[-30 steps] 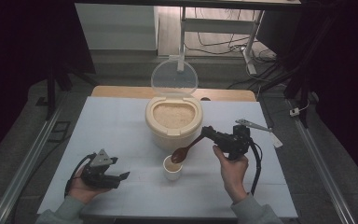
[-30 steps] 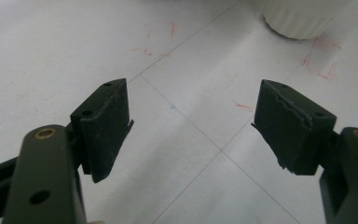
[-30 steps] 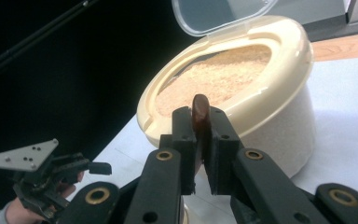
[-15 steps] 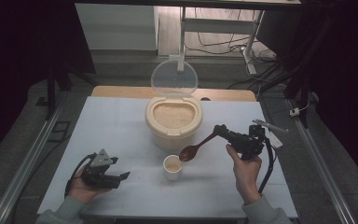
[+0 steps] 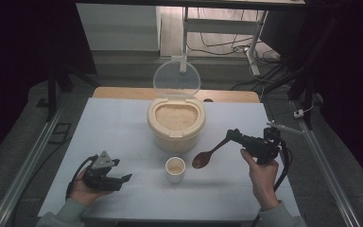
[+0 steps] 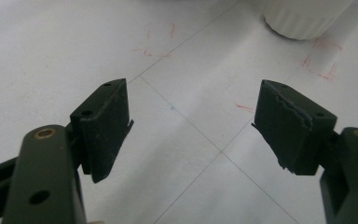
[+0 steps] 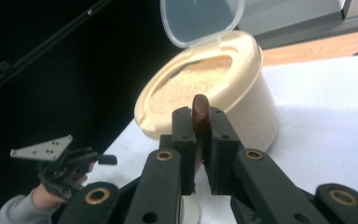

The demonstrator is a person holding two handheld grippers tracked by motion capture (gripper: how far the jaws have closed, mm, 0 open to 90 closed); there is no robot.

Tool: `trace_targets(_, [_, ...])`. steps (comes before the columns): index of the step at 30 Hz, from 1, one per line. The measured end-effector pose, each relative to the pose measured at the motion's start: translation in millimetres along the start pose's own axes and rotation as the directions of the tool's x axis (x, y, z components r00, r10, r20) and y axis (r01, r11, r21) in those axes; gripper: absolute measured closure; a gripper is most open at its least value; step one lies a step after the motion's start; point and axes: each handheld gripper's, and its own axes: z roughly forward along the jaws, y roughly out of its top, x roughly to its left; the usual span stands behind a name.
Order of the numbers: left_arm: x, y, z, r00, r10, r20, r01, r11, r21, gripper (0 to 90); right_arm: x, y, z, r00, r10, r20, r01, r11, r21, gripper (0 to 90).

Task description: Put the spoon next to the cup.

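In the high view, the right gripper (image 5: 232,135), fingers clenched on the wooden spoon (image 5: 207,154), had drawn it off the small cup (image 5: 175,169) toward the table's right; the pour looked finished. The left gripper view showed its fingers (image 6: 103,126) released, empty above the table (image 6: 51,56). The right gripper view showed the grip on the spoon handle (image 7: 200,116) before the rice container (image 7: 205,93).

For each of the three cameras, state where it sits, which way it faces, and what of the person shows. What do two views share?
High view: above the table, looking forward and down; both forearms, left tongs, right tongs.
Left gripper view: on the left tongs, facing the table; own jaws.
Right gripper view: on the right tongs, clamping the spoon.
Shared: rice container.
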Motion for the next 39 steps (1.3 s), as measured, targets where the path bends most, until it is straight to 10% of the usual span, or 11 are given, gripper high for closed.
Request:
trace_targets(21, [-0.6,0.0,0.5,1.0000,0.006,-0.002,-0.006,1.0000,0.005,26.1,0.1,-17.6,11.6,0.9990,-0.035,-0.028,0.039,0.985,0.167,83.2])
trace_targets(39, [-0.9,-0.2,1.5,0.9999,0.010,0.001,-0.010,0.9999,0.012,26.1,6.8,-37.9,49.4,0.9946,-0.048,-0.092,0.080,0.922,0.380,83.2])
